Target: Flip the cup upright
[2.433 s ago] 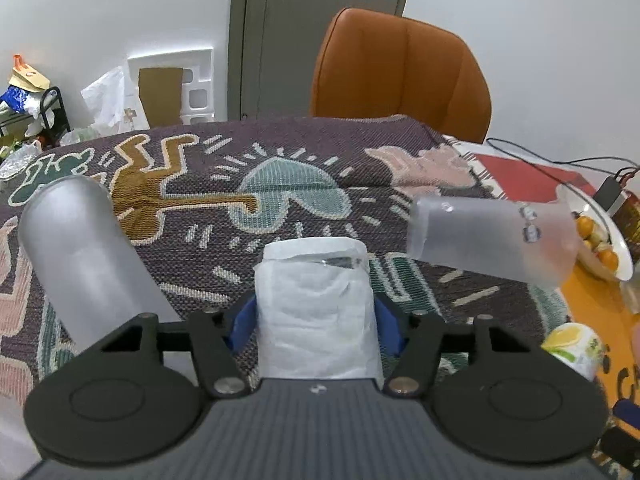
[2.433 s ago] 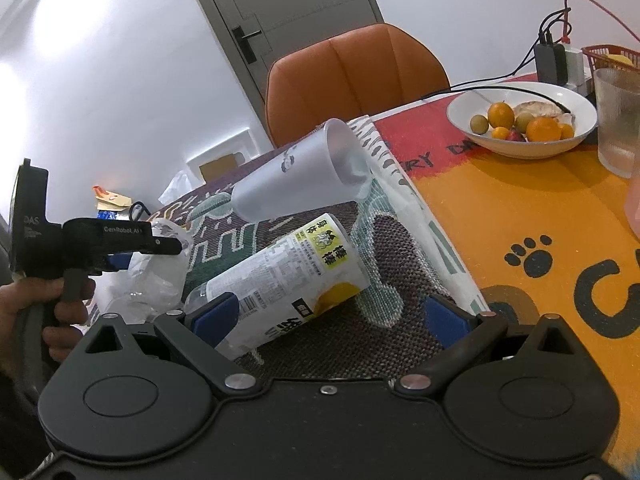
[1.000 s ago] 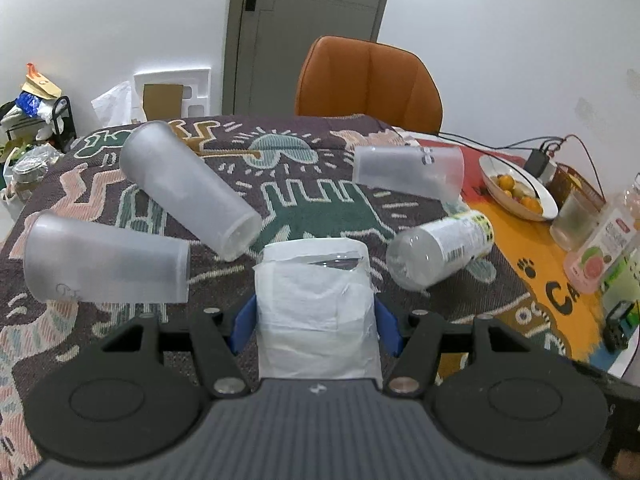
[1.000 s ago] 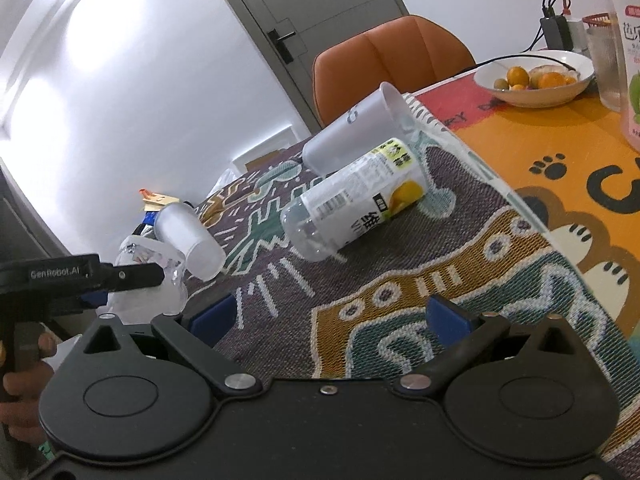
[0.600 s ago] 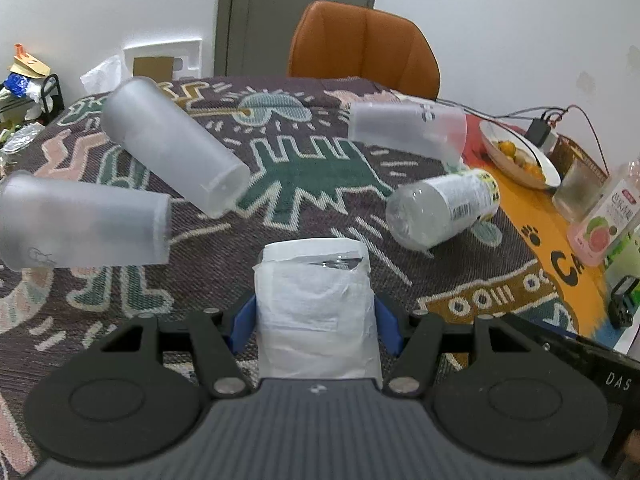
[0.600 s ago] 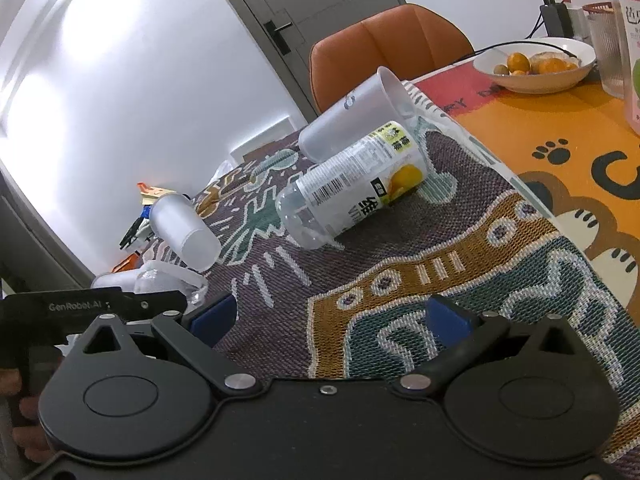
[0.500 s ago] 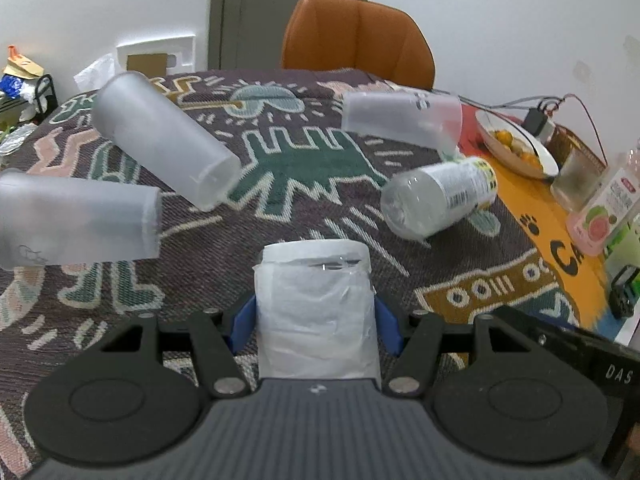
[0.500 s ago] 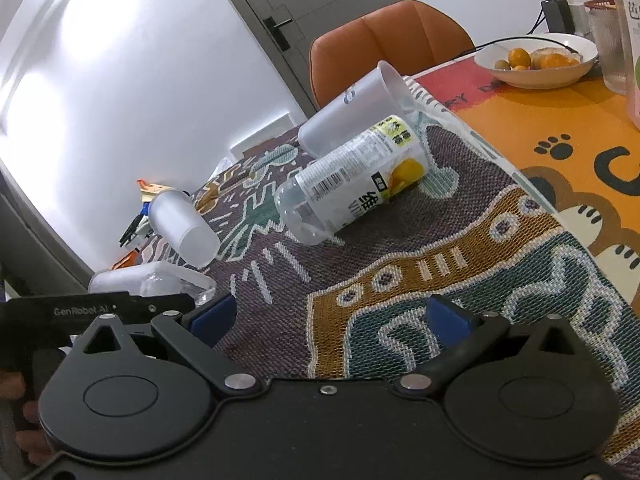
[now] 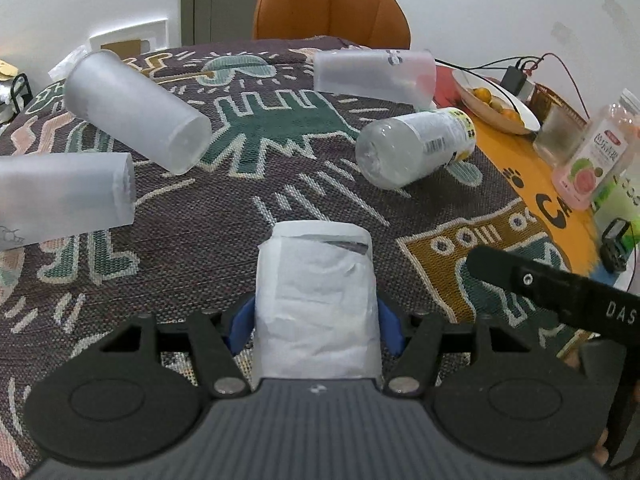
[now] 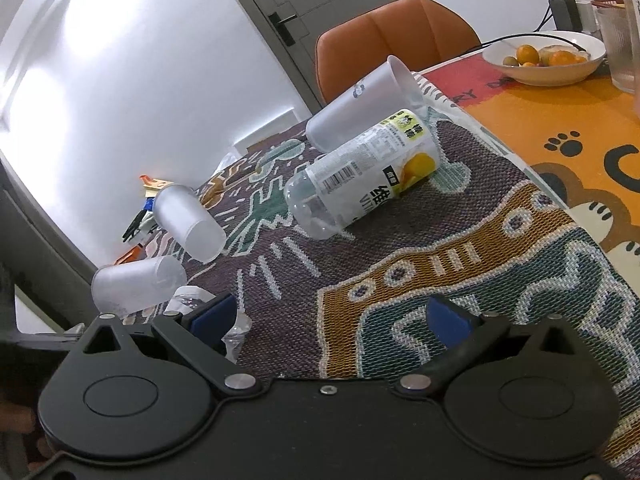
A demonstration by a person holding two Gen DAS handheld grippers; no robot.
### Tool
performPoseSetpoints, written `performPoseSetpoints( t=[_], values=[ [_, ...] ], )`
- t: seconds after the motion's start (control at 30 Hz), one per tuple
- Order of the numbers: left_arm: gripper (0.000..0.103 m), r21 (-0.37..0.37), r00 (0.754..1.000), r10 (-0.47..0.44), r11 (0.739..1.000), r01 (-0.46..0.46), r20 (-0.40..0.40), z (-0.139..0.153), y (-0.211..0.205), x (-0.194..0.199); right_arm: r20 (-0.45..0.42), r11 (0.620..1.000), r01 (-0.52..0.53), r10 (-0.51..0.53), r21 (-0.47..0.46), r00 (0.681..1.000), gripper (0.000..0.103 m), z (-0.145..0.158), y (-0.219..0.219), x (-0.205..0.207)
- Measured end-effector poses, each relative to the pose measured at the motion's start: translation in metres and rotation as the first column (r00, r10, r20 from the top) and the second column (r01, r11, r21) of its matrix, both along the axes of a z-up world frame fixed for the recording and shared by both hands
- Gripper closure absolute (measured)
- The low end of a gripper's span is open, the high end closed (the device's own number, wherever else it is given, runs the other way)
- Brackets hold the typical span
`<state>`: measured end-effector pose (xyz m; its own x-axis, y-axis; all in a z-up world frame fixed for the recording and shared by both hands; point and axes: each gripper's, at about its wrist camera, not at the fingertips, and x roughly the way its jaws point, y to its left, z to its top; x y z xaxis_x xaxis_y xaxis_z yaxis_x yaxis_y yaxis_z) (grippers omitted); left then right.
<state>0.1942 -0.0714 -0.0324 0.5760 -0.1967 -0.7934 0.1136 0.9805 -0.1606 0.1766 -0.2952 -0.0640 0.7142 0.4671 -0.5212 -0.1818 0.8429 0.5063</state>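
My left gripper (image 9: 316, 320) is shut on a white paper-wrapped cup (image 9: 316, 300) and holds it above the patterned cloth (image 9: 224, 216). Three frosted plastic cups lie on their sides: one at the far left (image 9: 60, 196), one at the upper left (image 9: 136, 108), one at the back (image 9: 372, 74). The right wrist view shows them too: left (image 10: 136, 280), middle (image 10: 188, 216), back (image 10: 360, 104). My right gripper (image 10: 328, 320) is open and empty, low over the cloth's near edge.
A clear bottle with a yellow label (image 9: 416, 144) lies on its side right of centre. A fruit bowl (image 9: 496, 100), a glass (image 9: 556, 136) and a pink drink bottle (image 9: 592, 160) stand on the orange mat at right. An orange chair (image 9: 332, 4) stands behind the table.
Both grippers have drawn back toward the near edge of the table, so more of the cloth and cups shows. The left gripper still holds the wrapped cup.
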Motion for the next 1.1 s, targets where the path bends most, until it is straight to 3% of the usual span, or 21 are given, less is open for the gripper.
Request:
performPoseSetpoints(
  t=[0.27, 0.4, 0.77, 0.93, 1.1],
  values=[
    [0.017, -0.014, 0.993, 0.021, 1.0, -0.02, 0.118, 0.032, 0.01, -0.011, -0.002, 0.996, -0.036, 0.037, 0.08, 0.999, 0.0, 0.005, 0.003, -0.003],
    [0.017, 0.002, 0.986, 0.04, 0.999, -0.041, 0.16, 0.038, 0.02, -0.019, -0.038, 0.988, -0.065, 0.071, 0.141, 0.997, 0.0, 0.0, 0.01, 0.003],
    [0.013, -0.004, 0.977, 0.119, 0.993, -0.12, 0.179, 0.029, 0.061, -0.03, -0.12, 0.959, -0.108, 0.144, 0.261, 0.982, 0.0, -0.005, 0.033, 0.019],
    [0.011, -0.014, 0.969, 0.149, 0.989, -0.149, 0.197, 0.024, 0.08, -0.035, -0.19, 0.964, -0.088, 0.138, 0.25, 0.972, 0.0, -0.014, 0.045, 0.029],
    [0.011, -0.065, 0.97, 0.175, 0.984, -0.167, 0.168, 0.014, 0.098, -0.032, -0.203, 0.973, -0.092, 0.135, 0.21, 0.97, 0.0, -0.012, 0.059, 0.035]
  ],
)
